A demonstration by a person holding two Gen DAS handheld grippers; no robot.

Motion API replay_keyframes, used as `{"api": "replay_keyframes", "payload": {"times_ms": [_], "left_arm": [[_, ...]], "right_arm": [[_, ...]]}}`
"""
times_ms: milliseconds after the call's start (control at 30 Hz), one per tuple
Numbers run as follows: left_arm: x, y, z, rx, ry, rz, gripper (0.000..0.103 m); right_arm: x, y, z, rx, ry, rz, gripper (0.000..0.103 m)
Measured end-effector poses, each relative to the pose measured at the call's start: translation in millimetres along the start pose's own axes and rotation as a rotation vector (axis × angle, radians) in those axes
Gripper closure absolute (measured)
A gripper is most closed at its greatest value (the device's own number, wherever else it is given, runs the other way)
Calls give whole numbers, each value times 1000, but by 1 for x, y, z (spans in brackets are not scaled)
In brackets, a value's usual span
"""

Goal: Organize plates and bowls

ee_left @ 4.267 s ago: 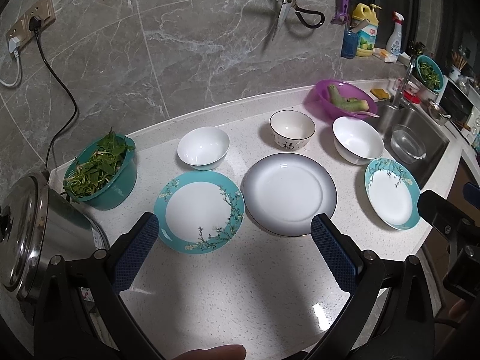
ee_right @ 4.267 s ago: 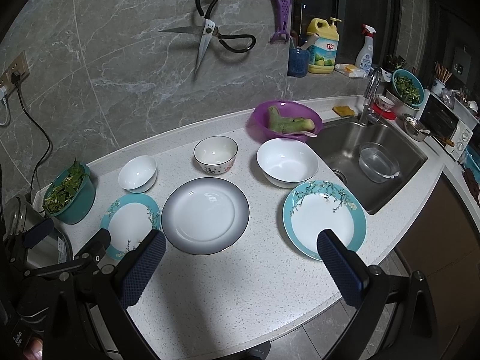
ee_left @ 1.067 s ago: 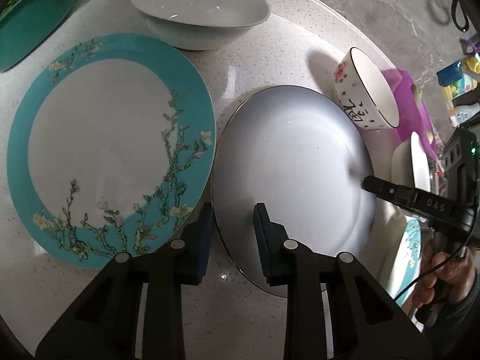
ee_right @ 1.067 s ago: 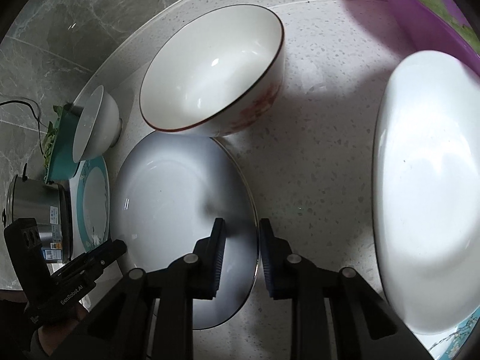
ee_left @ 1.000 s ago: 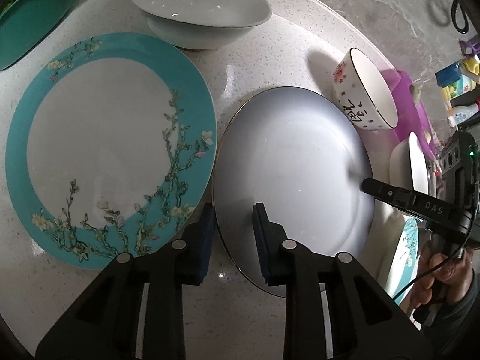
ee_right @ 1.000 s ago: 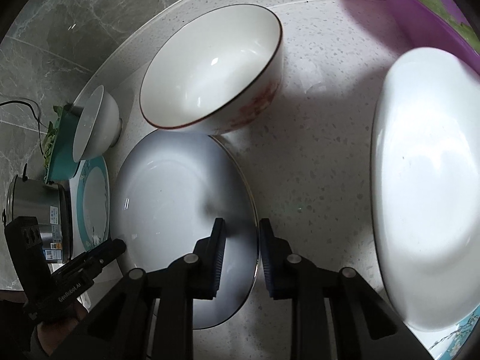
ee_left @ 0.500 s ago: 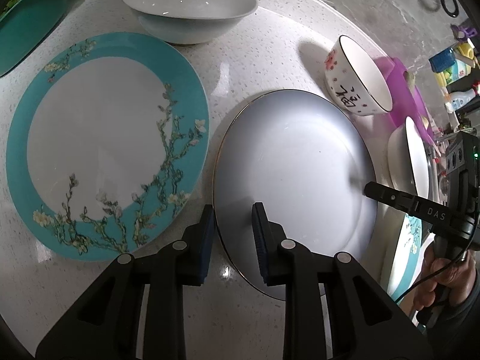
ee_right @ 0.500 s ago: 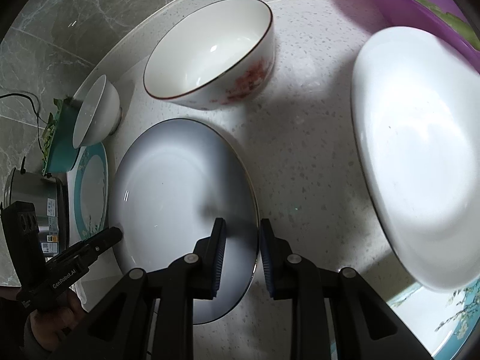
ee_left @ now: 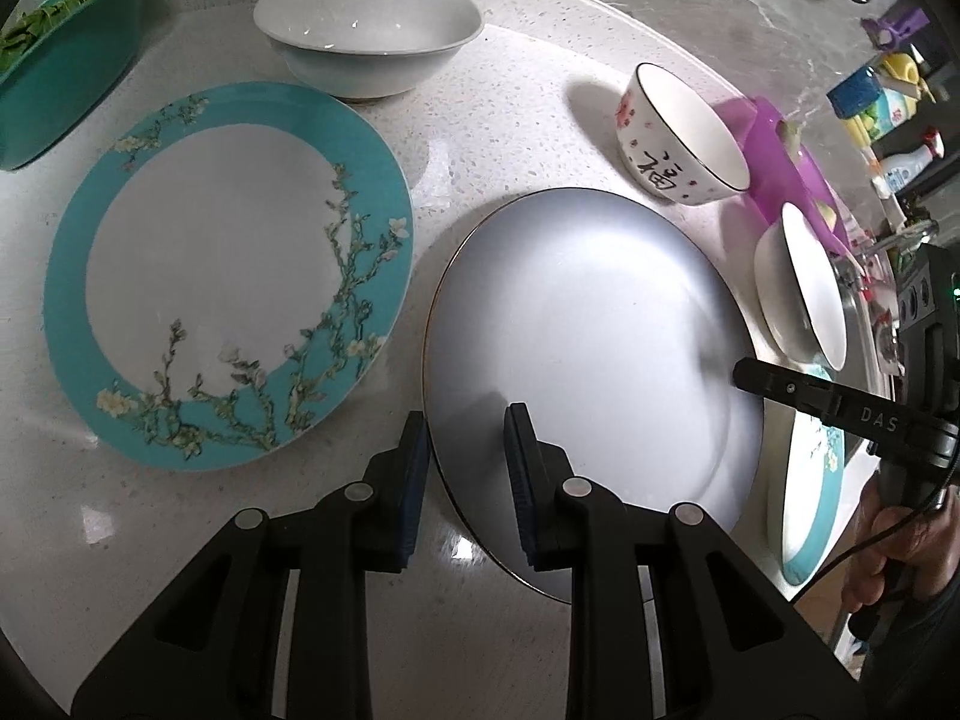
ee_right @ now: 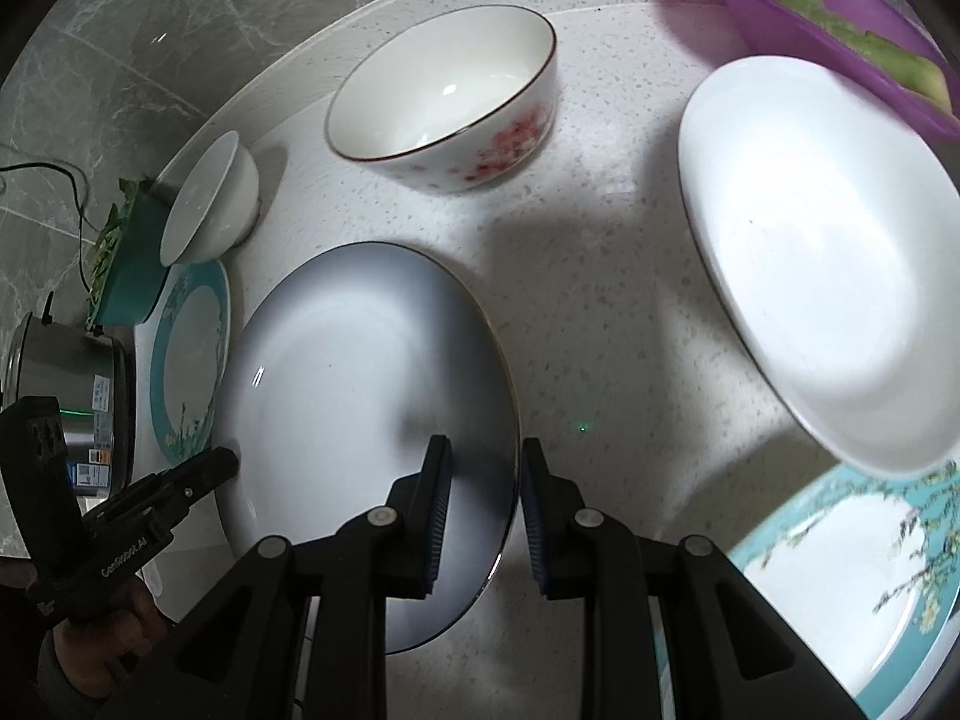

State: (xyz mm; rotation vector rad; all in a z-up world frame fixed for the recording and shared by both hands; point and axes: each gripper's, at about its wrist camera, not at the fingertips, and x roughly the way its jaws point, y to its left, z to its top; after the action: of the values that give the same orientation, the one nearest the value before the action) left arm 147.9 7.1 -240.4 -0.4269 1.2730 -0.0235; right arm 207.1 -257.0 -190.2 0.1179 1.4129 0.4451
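Observation:
A grey plate with a thin gold rim [ee_left: 588,324] [ee_right: 360,372] is held at both sides just above the counter. My left gripper [ee_left: 468,426] is shut on its left rim. My right gripper [ee_right: 486,456] is shut on the opposite rim. Each gripper's tip shows in the other's view: the right one [ee_left: 744,372] and the left one [ee_right: 222,462]. Beside the grey plate lies a teal flowered plate [ee_left: 228,276] [ee_right: 192,354]. Behind stand a small white bowl [ee_left: 366,42] [ee_right: 210,204] and a red-flowered bowl [ee_left: 684,138] [ee_right: 444,114].
A wide white bowl [ee_right: 816,252] and a second teal plate [ee_right: 852,570] lie to the right. A purple basin [ee_right: 828,12] stands behind them. A green bowl of leaves [ee_left: 66,54] and a steel cooker [ee_right: 66,384] are at the far left. A hand [ee_left: 900,546] holds the right gripper.
Both grippers, shut on the grey plate, have drawn it away from the red-flowered bowl toward the near side and slightly up. A gap now shows between plate and bowl.

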Motion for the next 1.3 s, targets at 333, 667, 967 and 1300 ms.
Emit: {"api": "replay_keyframes", "payload": {"times_ms": [333,667,967,1300], "left_arm": [[-38,9,-32,74,-17,-11,81],[-61,36,-86,180,27,-32,81],[-66,56,-117,264,47,-16,81],[-47,50,-116,274,72,2,80]], "right_arm": [[-18,24,-36,-3,-29,-19,77],[-24,47,-99,37,-33,-41,77],[-8,54,-140,91,-42,-41,76],[5,55,-157,85,-46,-58,74]]}}
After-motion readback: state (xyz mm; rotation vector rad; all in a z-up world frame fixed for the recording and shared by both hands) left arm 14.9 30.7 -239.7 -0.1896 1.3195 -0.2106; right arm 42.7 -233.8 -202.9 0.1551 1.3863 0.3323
